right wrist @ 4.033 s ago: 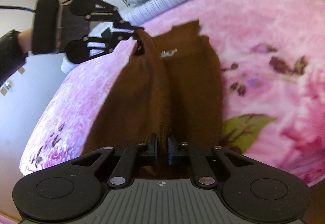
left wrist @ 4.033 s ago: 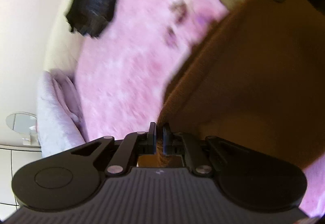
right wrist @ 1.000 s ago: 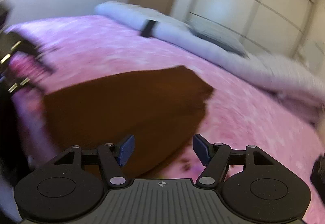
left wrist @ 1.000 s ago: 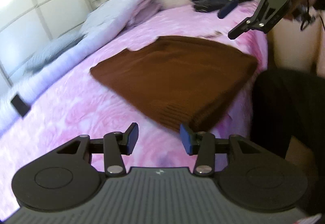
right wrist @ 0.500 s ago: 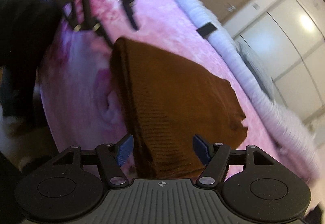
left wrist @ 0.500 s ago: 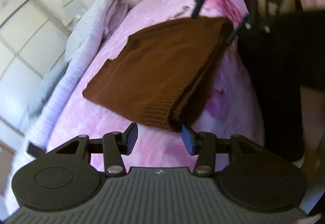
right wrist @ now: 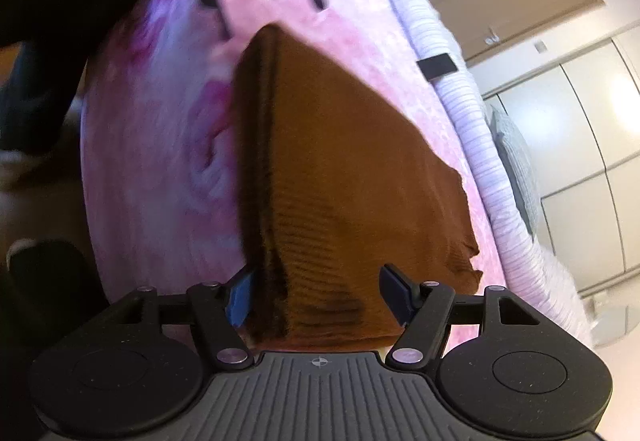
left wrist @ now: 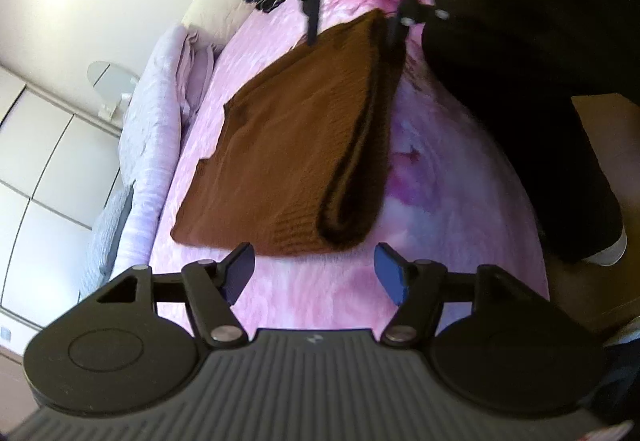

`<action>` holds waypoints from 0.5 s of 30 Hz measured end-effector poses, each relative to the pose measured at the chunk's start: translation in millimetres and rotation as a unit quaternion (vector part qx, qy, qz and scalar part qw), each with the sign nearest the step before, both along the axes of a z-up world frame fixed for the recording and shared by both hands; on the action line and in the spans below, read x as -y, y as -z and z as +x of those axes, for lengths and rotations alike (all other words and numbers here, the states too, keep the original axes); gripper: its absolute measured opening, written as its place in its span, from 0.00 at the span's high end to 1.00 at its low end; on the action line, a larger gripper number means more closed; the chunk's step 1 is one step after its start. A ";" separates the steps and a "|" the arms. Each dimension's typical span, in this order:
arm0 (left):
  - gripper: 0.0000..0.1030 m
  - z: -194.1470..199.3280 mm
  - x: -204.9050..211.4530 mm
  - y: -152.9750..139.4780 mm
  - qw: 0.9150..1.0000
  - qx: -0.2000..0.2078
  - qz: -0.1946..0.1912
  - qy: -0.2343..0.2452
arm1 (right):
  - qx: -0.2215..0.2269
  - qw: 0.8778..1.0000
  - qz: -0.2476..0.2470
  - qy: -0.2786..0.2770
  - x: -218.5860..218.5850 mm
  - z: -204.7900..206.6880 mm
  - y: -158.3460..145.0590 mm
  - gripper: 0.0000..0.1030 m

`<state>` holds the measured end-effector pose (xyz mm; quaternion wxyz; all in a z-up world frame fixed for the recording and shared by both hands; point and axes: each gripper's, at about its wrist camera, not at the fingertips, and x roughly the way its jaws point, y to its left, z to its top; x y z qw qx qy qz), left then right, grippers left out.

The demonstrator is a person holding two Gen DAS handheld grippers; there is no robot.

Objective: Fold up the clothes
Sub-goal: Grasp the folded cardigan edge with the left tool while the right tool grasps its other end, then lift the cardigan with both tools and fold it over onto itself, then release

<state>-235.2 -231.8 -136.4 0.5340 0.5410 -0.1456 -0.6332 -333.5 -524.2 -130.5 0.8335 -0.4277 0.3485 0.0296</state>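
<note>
Sweater point(left wrist: 296, 145) folded on bed, btwn both open tools

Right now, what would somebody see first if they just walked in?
First, the brown sweater, folded flat on the bright pink flowery bedspread. Then the two open tools at opposite ends of it: the left tool short of one end, the right tool straddling the other.

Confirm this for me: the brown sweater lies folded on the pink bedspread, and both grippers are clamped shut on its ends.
Not quite. The brown sweater does lie folded on the pink bedspread, but neither gripper is clamped. The left gripper is open just short of one end in the left wrist view; the right gripper is open, straddling the other end, in the right wrist view.
</note>
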 end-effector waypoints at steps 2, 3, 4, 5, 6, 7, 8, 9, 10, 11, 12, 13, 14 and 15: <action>0.39 -4.8 2.8 1.4 1.000 0.005 -0.004 0.011 | 0.012 1.000 0.020 0.009 5.1 -0.4 -11.1 0.35; 0.39 -7.2 6.5 3.7 1.000 0.012 -0.004 0.016 | 0.016 0.999 0.026 0.012 6.7 -0.5 -15.2 0.35; 0.39 -9.5 10.4 6.2 1.000 0.020 -0.003 0.020 | 0.020 0.999 0.032 0.015 8.2 -0.6 -19.2 0.35; 0.39 -11.9 14.2 8.7 0.999 0.028 -0.002 0.024 | 0.023 0.999 0.038 0.019 9.8 -0.6 -23.3 0.35; 0.39 -14.0 17.1 12.0 0.999 0.041 -0.002 0.028 | 0.027 0.998 0.044 0.022 11.4 -0.7 -27.4 0.35; 0.38 -15.5 21.1 14.7 0.998 0.054 0.001 0.033 | 0.031 0.998 0.050 0.025 12.9 -0.8 -31.4 0.35; 0.38 -16.9 25.2 17.3 0.997 0.067 0.005 0.038 | 0.035 0.997 0.056 0.029 14.5 -0.9 -35.5 0.35; 0.40 -18.3 28.5 18.4 0.996 0.076 0.005 0.043 | 0.038 0.997 0.062 0.032 16.1 -1.0 -39.5 0.35; 0.46 -19.9 32.2 19.2 0.995 0.084 0.007 0.048 | 0.041 0.997 0.065 0.034 17.0 -1.0 -41.6 0.35; 0.52 -20.5 34.7 20.2 0.994 0.091 0.012 0.050 | 0.042 0.996 0.066 0.035 17.6 -1.1 -43.0 0.35; 0.72 -20.5 38.1 19.5 0.994 0.091 0.020 0.050 | 0.043 0.996 0.068 0.036 18.2 -1.8 -43.8 0.35; 0.78 -20.6 41.6 18.6 0.994 0.090 0.028 0.050 | 0.043 0.996 0.069 0.037 17.8 -3.6 -43.7 0.35; 0.79 -19.1 44.3 14.9 0.995 0.077 0.034 0.048 | 0.041 0.996 0.071 0.034 15.8 -7.4 -42.8 0.35; 0.81 -16.7 48.4 9.7 0.997 0.057 0.041 0.042 | 0.040 0.996 0.073 0.031 13.2 -11.9 -41.7 0.35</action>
